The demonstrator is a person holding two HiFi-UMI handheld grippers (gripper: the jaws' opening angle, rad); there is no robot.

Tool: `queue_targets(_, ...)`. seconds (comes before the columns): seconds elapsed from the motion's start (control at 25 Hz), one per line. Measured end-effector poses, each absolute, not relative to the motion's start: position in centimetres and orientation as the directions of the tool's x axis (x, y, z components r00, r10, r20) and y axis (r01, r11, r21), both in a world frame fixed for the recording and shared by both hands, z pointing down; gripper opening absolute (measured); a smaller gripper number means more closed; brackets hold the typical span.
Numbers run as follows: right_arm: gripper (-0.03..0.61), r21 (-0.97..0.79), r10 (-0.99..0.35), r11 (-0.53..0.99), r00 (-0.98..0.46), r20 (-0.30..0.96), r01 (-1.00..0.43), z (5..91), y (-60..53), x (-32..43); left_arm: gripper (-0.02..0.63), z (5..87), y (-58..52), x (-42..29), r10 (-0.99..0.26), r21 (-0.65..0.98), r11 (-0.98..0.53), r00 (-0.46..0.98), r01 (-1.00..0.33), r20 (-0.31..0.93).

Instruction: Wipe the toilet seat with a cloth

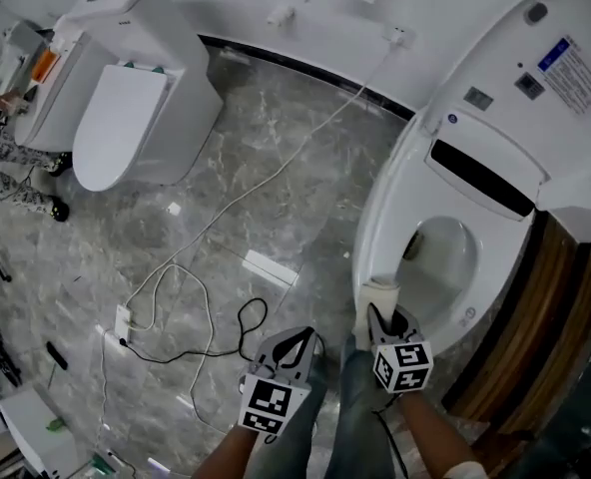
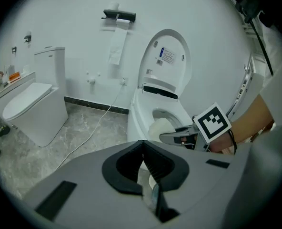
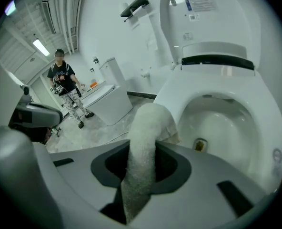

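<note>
Your right gripper (image 3: pixel 142 162) is squeezed tight on the cloth (image 3: pixel 146 128). The white fluffy cloth sticks up out of the jaws, then bends over. Its loose end comes down at the front left edge of the toilet seat (image 1: pixel 377 230), just ahead of your gripper. Your left gripper (image 2: pixel 144 162) is closed with nothing in it. It hangs over the floor (image 1: pixel 276 138), just beside the right one and away from the seat.

The seat is white and the bowl (image 3: pixel 222 128) is open. The lid (image 1: pixel 535 78) stands up behind it. The floor is grey stone with pale streaks. A white cable (image 1: pixel 276 173) and a black cable (image 1: pixel 226 345) lie across it. 1 more white toilet (image 1: pixel 126 98) sits by the far wall with its lid down. A person (image 3: pixel 65 82) stands beside that one.
</note>
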State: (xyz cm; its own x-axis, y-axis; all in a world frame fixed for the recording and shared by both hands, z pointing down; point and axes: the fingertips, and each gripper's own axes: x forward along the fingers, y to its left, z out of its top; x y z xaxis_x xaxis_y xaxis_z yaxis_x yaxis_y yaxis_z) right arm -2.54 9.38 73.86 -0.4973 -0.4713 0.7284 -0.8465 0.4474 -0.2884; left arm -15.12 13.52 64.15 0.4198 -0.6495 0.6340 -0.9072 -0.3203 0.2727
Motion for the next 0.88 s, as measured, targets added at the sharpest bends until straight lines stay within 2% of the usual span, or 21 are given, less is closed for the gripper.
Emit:
queue_targets(0.24,0.091,-0.331,-0.498,0.433,-0.528,0.688,-0.839,73.3,2.0,-3.6,0.014,64.3,10.8,-15.3,-0.673,0.280,-0.253,0.376,-0.926,0.636)
queue_targets(0.52,0.091,-0.280,-0.532,0.491,-0.539,0.653,-0.825,72.2,-7.9,-3.1,0.014,64.2,5.8,-13.7,-0.700,0.286,-0.203,0.343,-0.937,0.626)
queue_targets(0.88,0.091,-0.271,-0.581,0.452,-0.510,0.634,-0.850,71.4,-15.2,0.3,0.014,63.5,0.6,-8.5,-0.697,0.311,-0.231,0.380,-0.922,0.608)
